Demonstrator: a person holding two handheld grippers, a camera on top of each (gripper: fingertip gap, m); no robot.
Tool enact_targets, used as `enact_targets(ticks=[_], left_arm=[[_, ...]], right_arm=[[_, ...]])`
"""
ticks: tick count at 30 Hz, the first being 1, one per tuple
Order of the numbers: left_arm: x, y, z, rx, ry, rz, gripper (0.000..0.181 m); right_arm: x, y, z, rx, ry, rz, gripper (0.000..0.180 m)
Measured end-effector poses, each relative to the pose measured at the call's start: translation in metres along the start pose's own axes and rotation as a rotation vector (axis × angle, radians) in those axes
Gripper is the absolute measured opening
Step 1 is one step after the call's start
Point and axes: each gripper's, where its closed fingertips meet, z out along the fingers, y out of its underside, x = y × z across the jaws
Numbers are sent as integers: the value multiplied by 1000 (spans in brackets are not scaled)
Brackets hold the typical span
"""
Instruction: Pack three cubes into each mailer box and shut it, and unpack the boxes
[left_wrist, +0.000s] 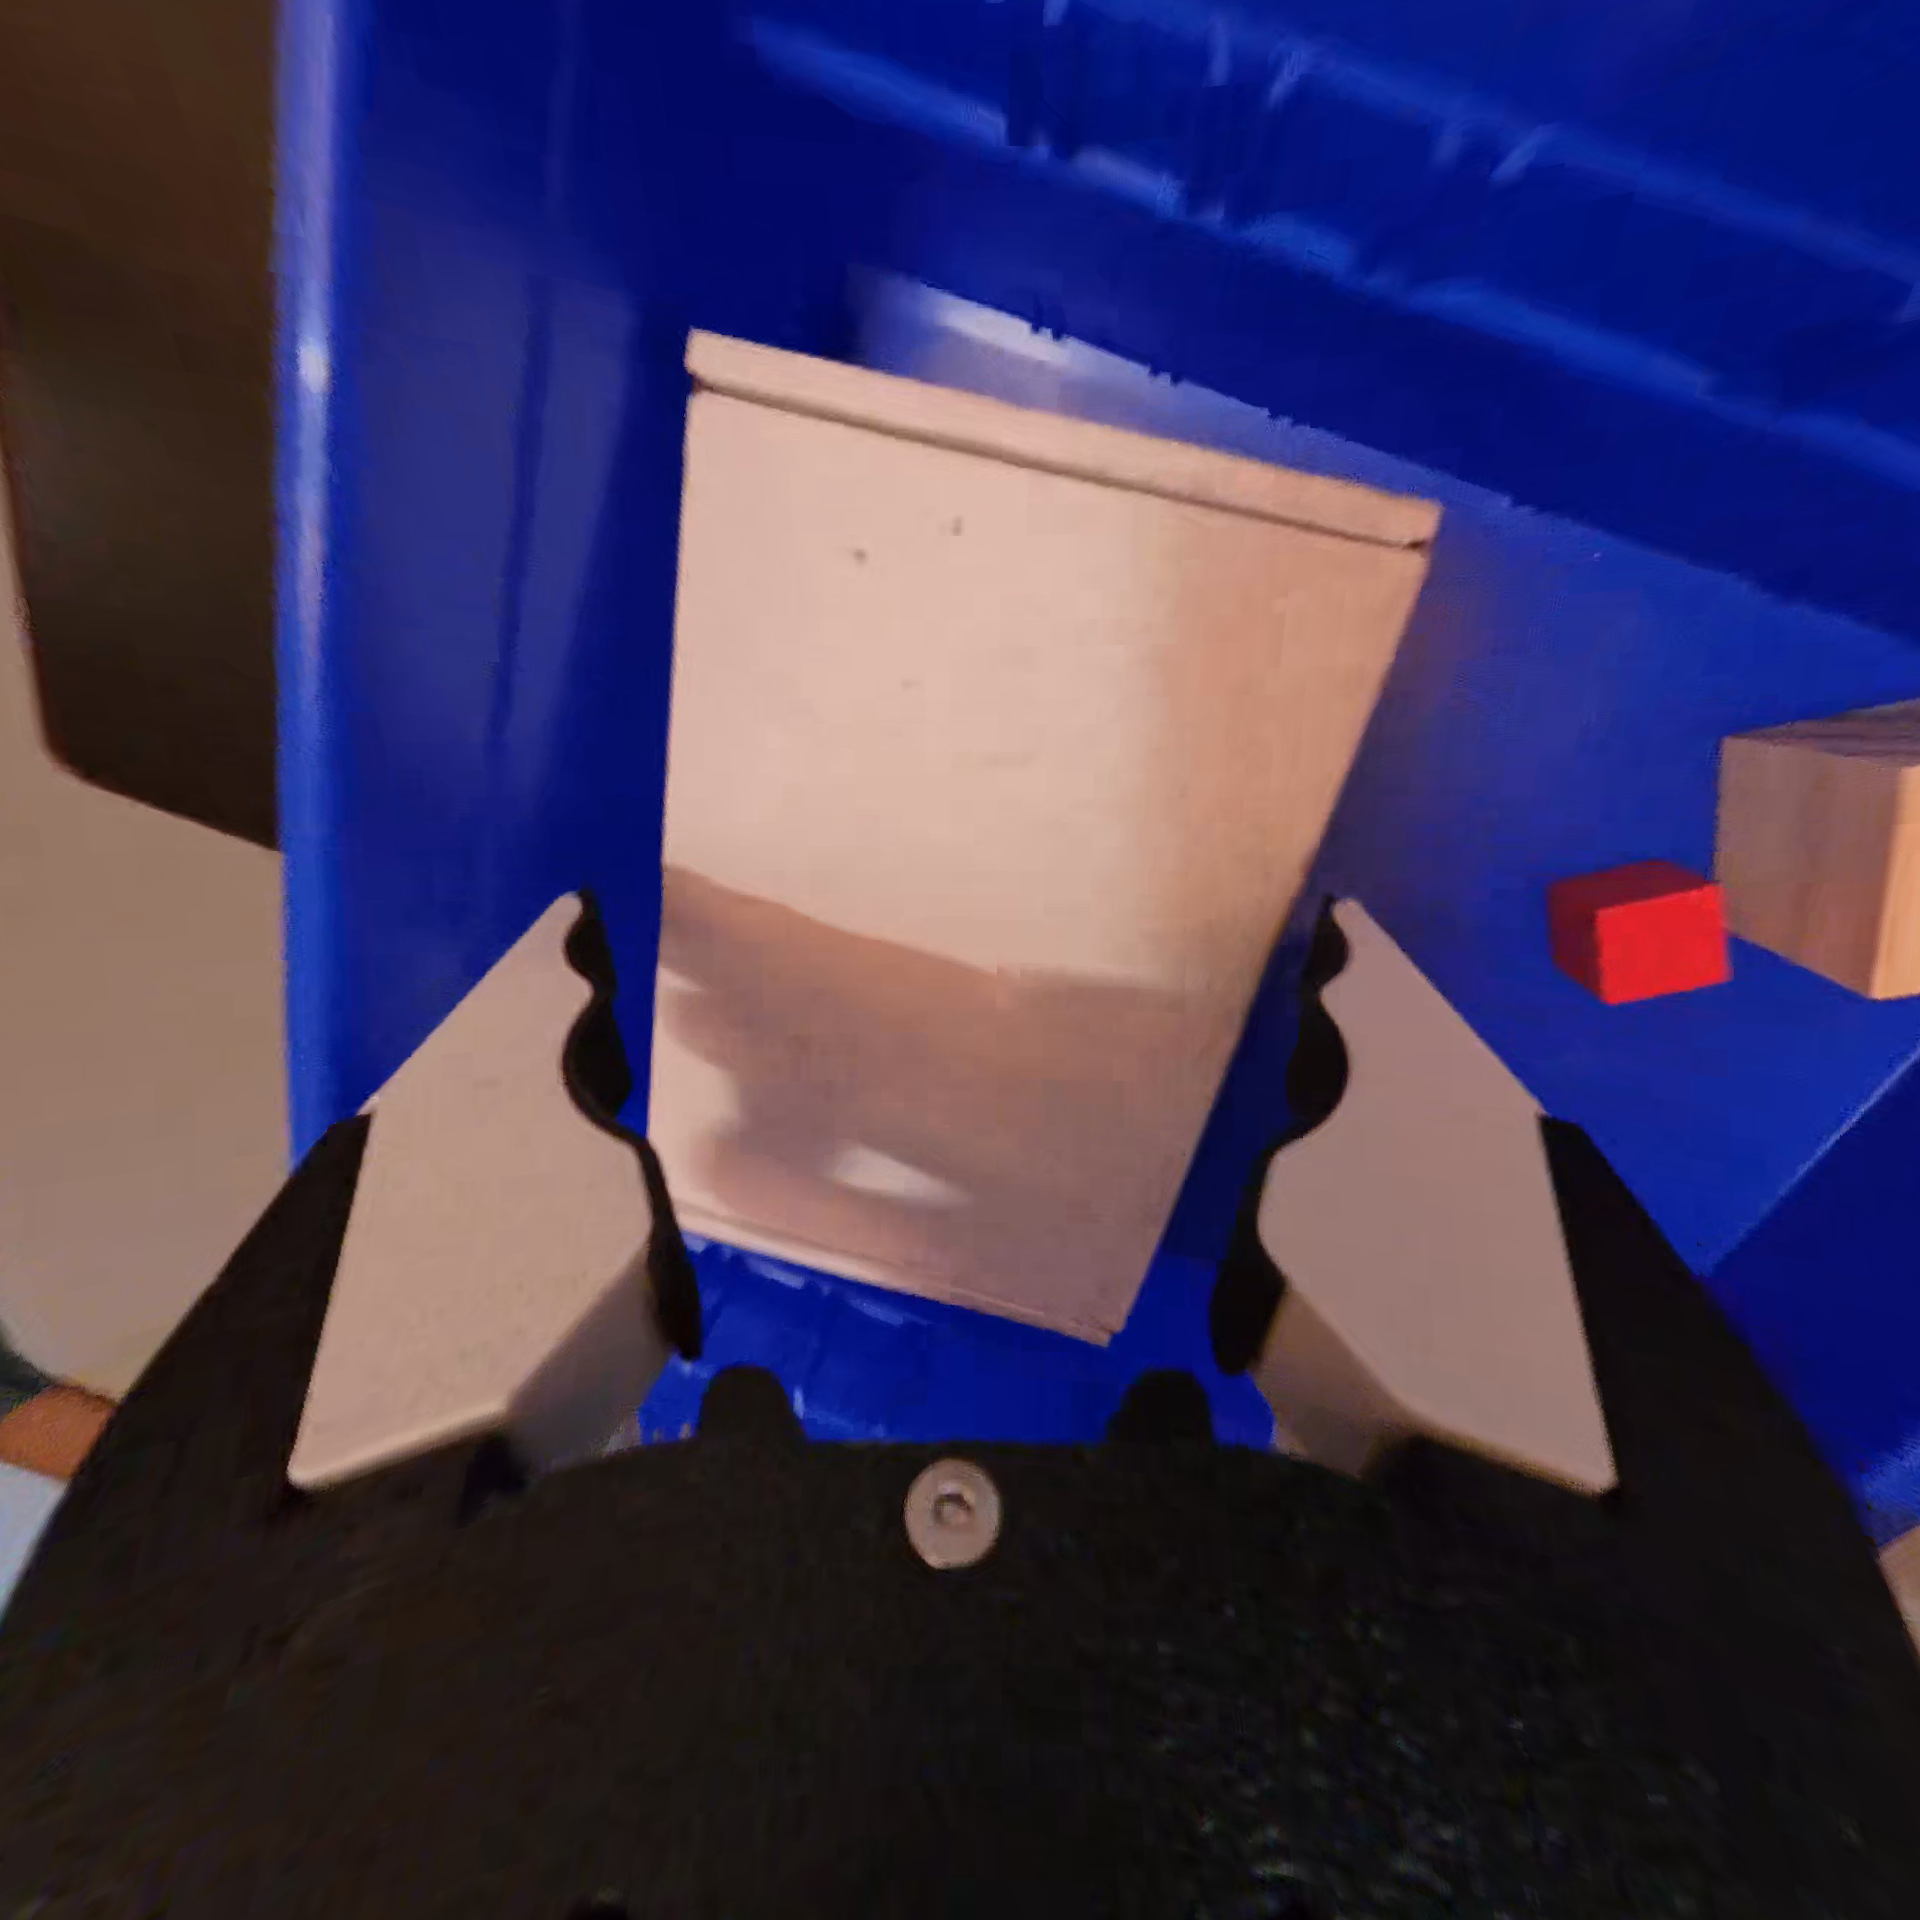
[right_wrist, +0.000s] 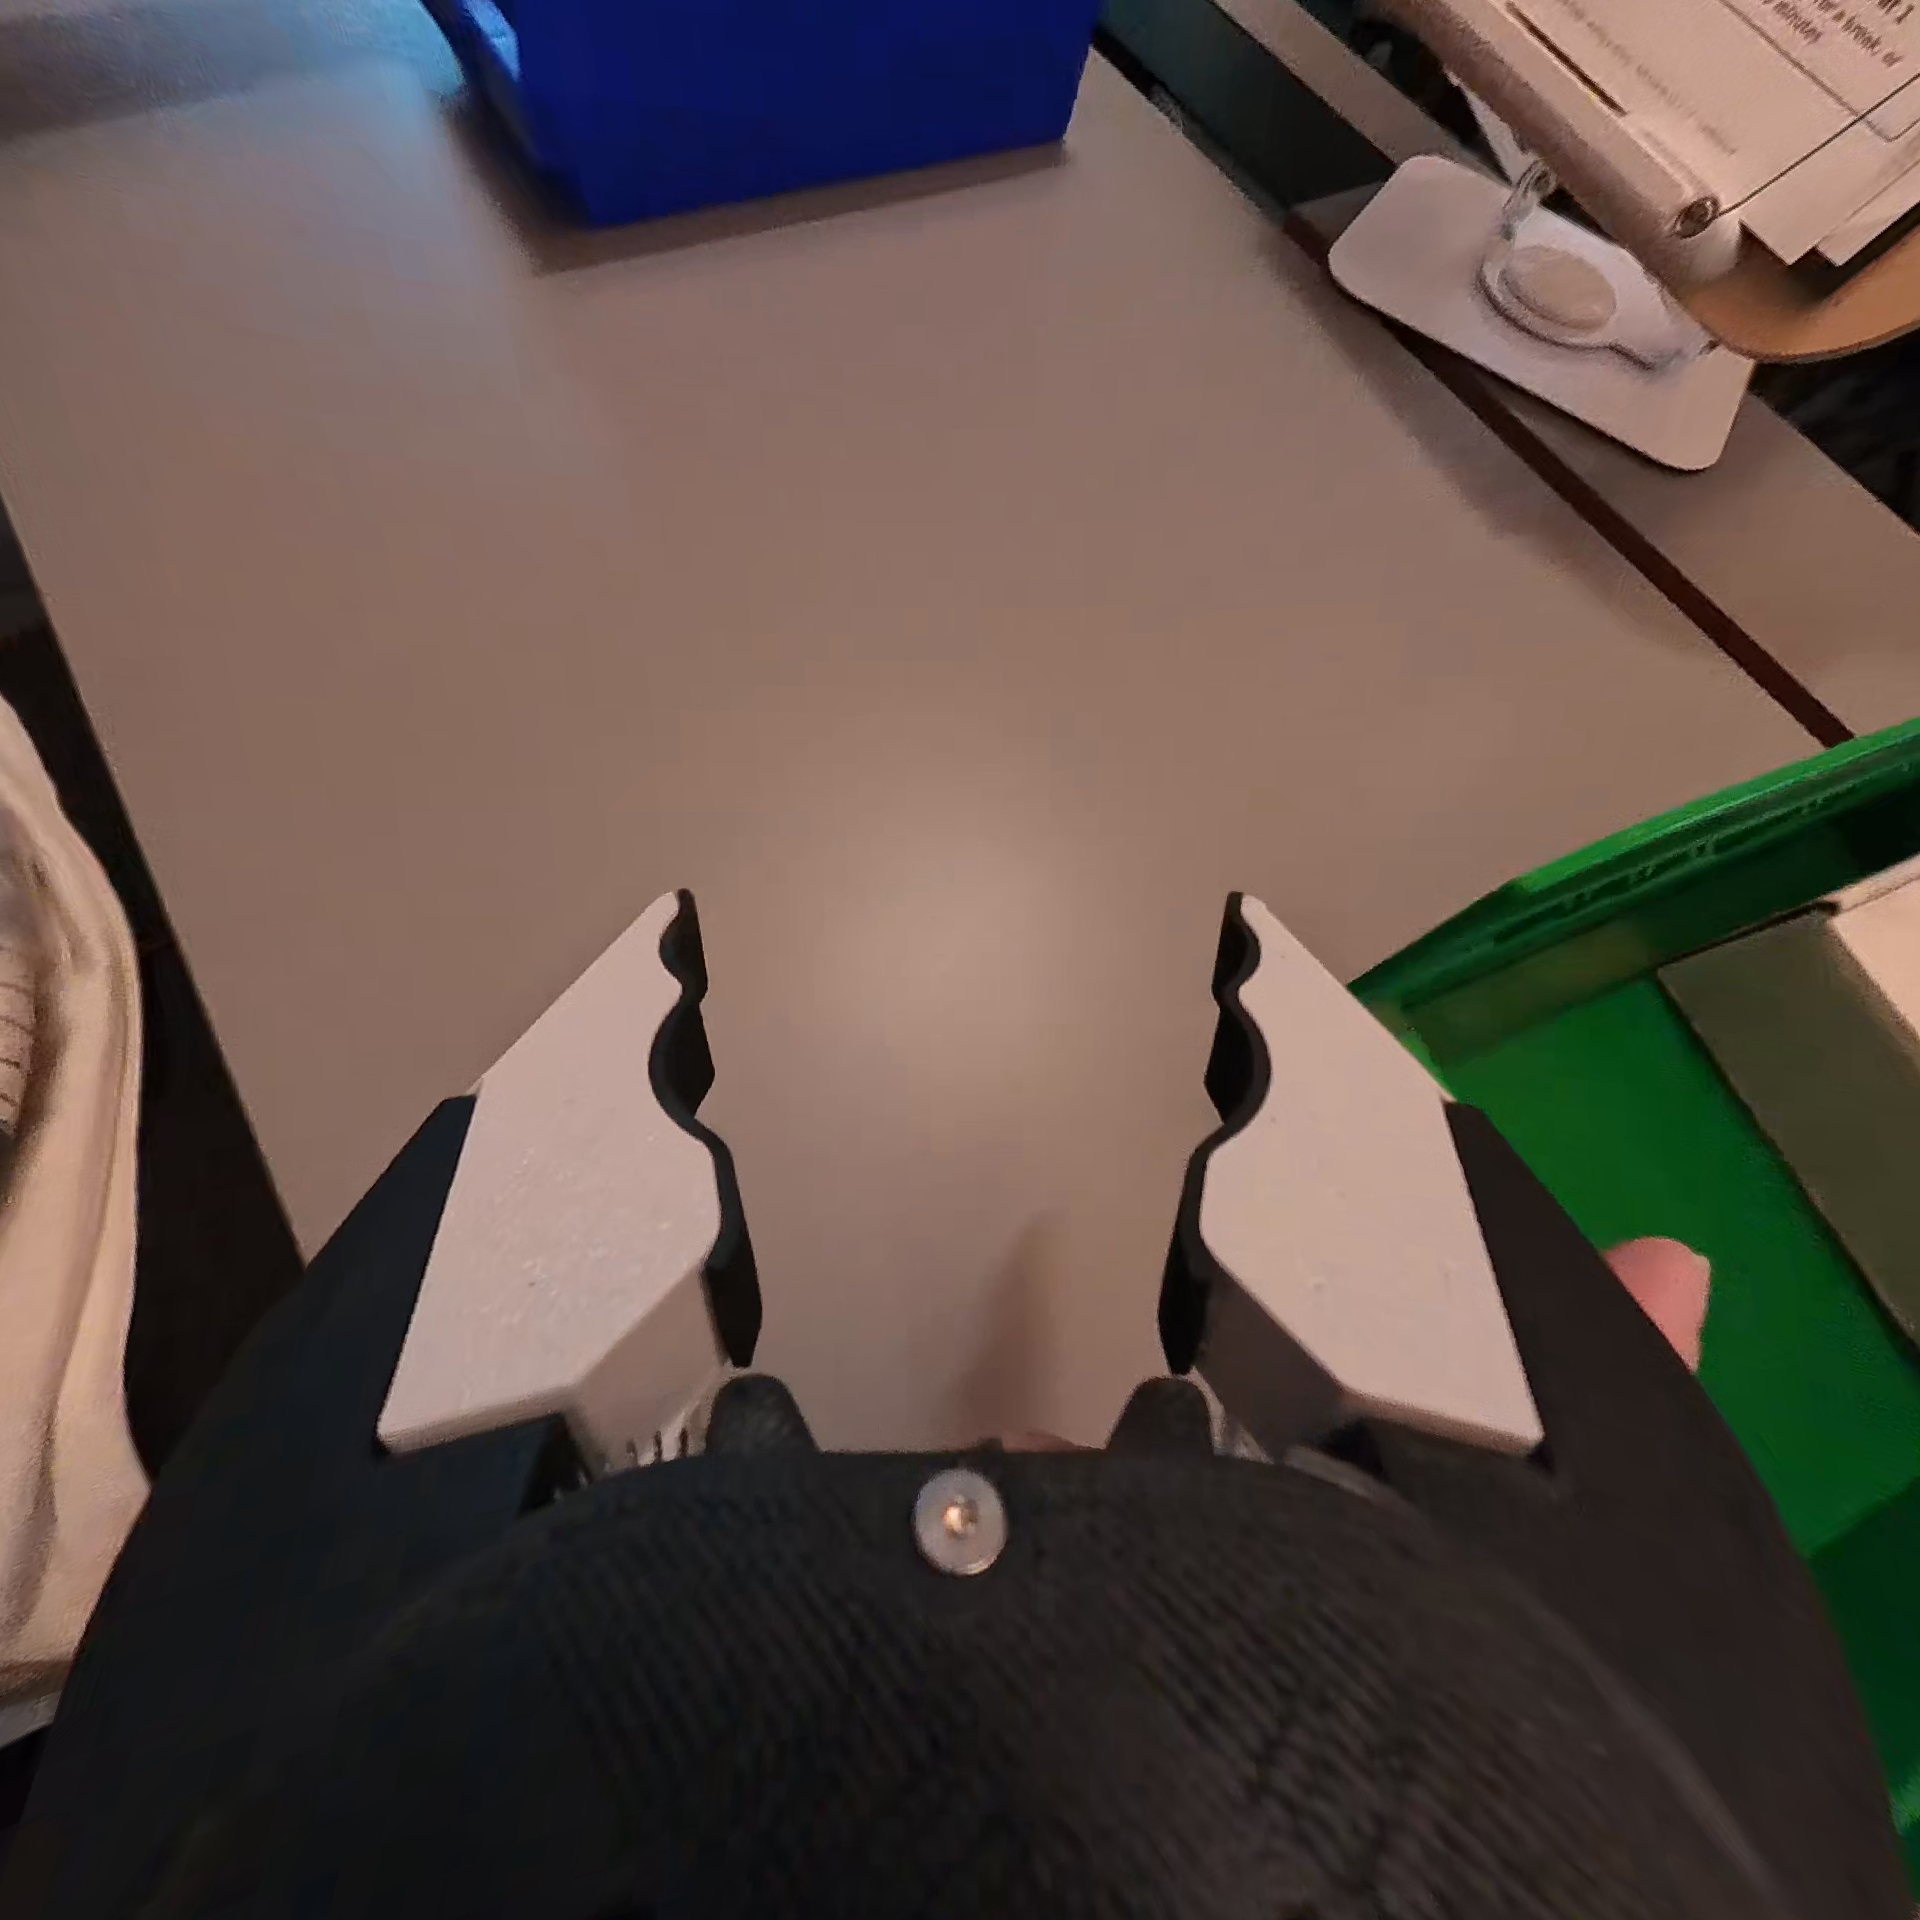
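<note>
In the left wrist view a shut white mailer box (left_wrist: 997, 810) lies inside a blue bin (left_wrist: 499, 623). My left gripper (left_wrist: 956, 914) is open just above the box's near half, one finger on each side, not touching it. A red cube (left_wrist: 1647, 935) and a plain wooden cube (left_wrist: 1829, 852) sit on the bin floor to the right. In the right wrist view my right gripper (right_wrist: 956, 904) is open and empty over the bare grey table (right_wrist: 831, 571). A green bin (right_wrist: 1621, 1091) at the right holds a pale box (right_wrist: 1870, 997), partly cut off.
The blue bin (right_wrist: 790, 94) also shows at the far end of the table in the right wrist view. A white card with a clear stand (right_wrist: 1538, 301) and papers on a board (right_wrist: 1683, 94) lie at the far right. Pale cloth (right_wrist: 52, 1143) hangs at the left edge.
</note>
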Motion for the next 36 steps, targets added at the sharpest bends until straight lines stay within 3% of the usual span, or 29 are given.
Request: enact_targets(ticks=[7, 12, 15, 20, 25, 29, 36], left_arm=[[0, -1, 16, -78, 29, -9, 125], [1, -2, 2, -139, -35, 27, 124], [6, -16, -32, -105, -62, 12, 124], [25, -55, -125, -40, -156, 23, 124], [104, -119, -185, 41, -124, 52, 124], [202, -165, -166, 11, -19, 113, 124], [320, -210, -51, -85, 71, 135, 124]], right_arm=[[-32, 28, -4, 17, -8, 63, 100], [-26, 7, 7, 104, 13, 54, 98], [-24, -17, 9, 182, 10, 31, 96], [-21, -41, 13, 246, 28, -18, 94], [-27, -52, 20, 312, 13, -36, 93], [-28, -50, 15, 296, 32, -79, 95], [-31, -36, -3, 278, 21, -110, 97]])
